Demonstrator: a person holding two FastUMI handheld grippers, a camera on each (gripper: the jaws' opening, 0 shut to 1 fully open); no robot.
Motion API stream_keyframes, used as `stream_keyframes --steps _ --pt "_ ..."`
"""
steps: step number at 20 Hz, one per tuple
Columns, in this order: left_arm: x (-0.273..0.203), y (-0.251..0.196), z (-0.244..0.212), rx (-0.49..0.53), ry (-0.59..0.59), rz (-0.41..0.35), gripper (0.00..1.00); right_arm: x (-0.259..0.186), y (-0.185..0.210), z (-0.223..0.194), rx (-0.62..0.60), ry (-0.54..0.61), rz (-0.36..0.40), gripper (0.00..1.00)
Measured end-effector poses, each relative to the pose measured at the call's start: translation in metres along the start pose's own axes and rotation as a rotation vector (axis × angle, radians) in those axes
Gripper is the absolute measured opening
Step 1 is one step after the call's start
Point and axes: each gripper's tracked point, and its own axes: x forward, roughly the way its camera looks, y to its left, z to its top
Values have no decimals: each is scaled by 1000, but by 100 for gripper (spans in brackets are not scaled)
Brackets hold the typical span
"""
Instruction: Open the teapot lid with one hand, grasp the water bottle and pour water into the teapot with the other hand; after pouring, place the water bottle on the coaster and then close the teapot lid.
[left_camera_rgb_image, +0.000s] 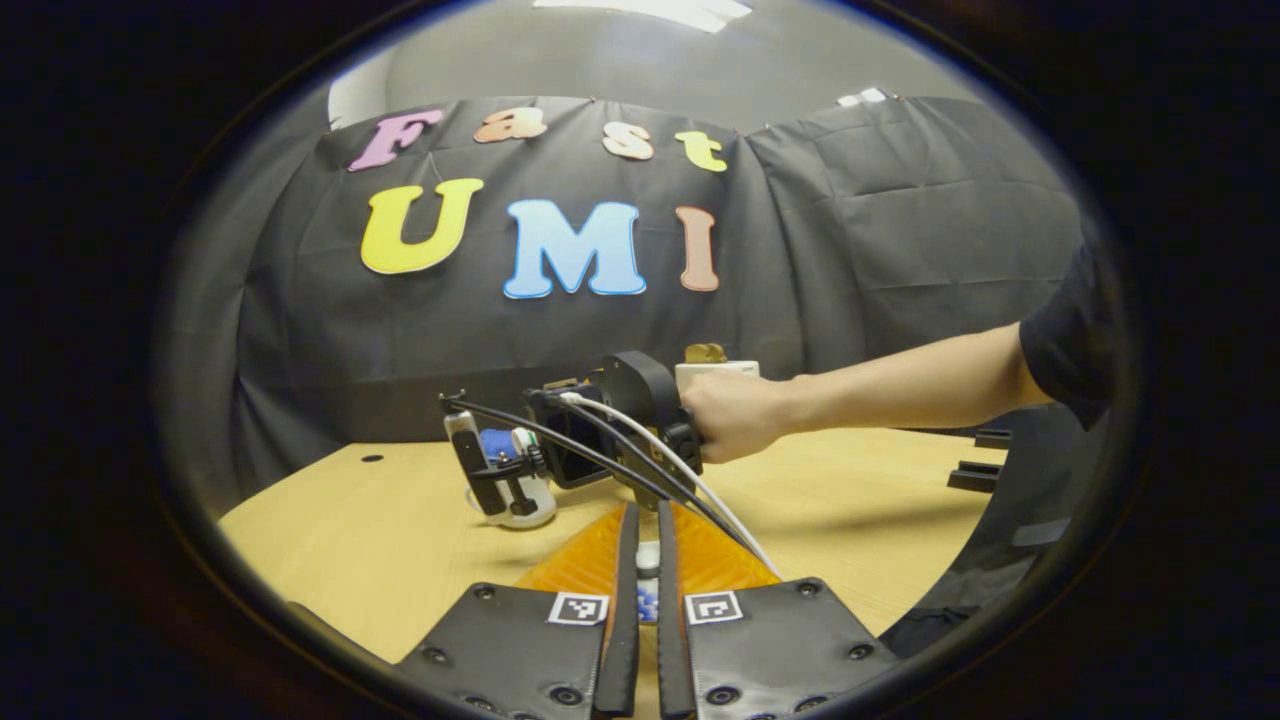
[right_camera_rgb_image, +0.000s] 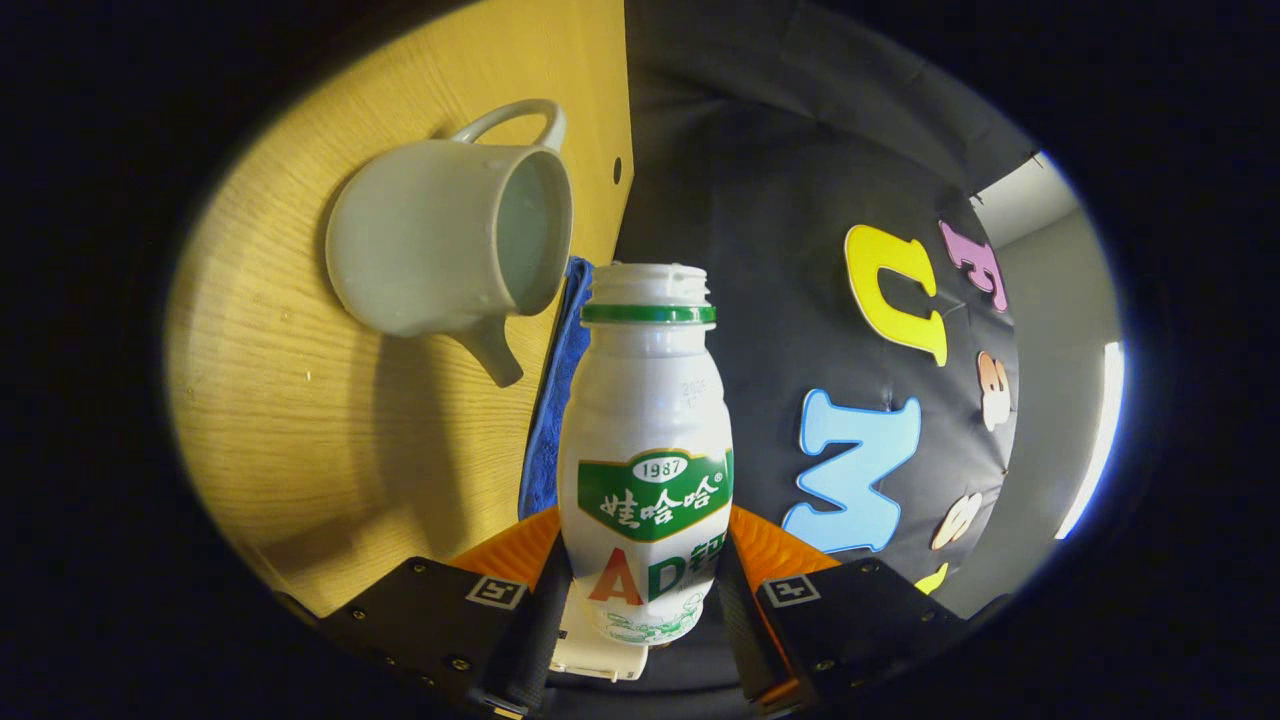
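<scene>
Gripping the water bottle (right_camera_rgb_image: 645, 470) by its lower body, the right tool (right_camera_rgb_image: 640, 610) has it tipped on its side, uncapped mouth toward the open teapot (right_camera_rgb_image: 440, 235) on the tabletop (right_camera_rgb_image: 290, 430), up-left and apart. Left tool (left_camera_rgb_image: 647, 590) is nearly closed on something small, likely the lid; can't tell.

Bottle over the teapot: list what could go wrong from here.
1. The bottle lies tipped with its open mouth near the edge of the teapot opening, so water may catch the rim and run onto the table or the cloth.
2. The right gripper holds the bottle low, so it might pivot or slip.
3. The left gripper seems to pinch just a small part of the lid, which could drop.
</scene>
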Motion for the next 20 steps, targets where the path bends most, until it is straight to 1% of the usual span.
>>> stream_keyframes --steps 1,2,4,5,7,9,10,13,14,16,17,20 --pt "0 1 0 -2 1 0 14 1 0 -1 -6 1 0 71" --pt "0 0 -1 -4 3 -1 18 0 0 -1 -16 0 0 71" --pt "-1 1 -2 -4 7 1 18 1 -2 -1 -35 0 -7 71" --pt "-1 1 -1 -2 6 1 14 1 -2 -1 -43 -2 -10 71" --pt "-1 1 1 0 4 2 14 1 -3 -1 -55 -2 -15 70" --pt "0 1 0 2 7 2 14 2 -4 -1 -66 -3 -18 71" --pt "-1 1 -2 4 8 1 18 2 -5 -2 -72 -3 -22 71" --pt "0 -1 -2 6 9 -1 18 4 -6 -2 -90 -4 -30 71" --pt "0 -1 -2 7 9 -1 14 4 -8 -2 -95 -4 -33 71" --pt "-1 0 0 10 8 -1 14 3 -12 -2 -105 -6 -37 71" --pt "-1 0 0 11 8 -1 18 3 -13 -1 -111 -7 -40 71" --pt "-1 -1 -1 15 11 0 18 3 -14 0 -127 -10 -48 71"
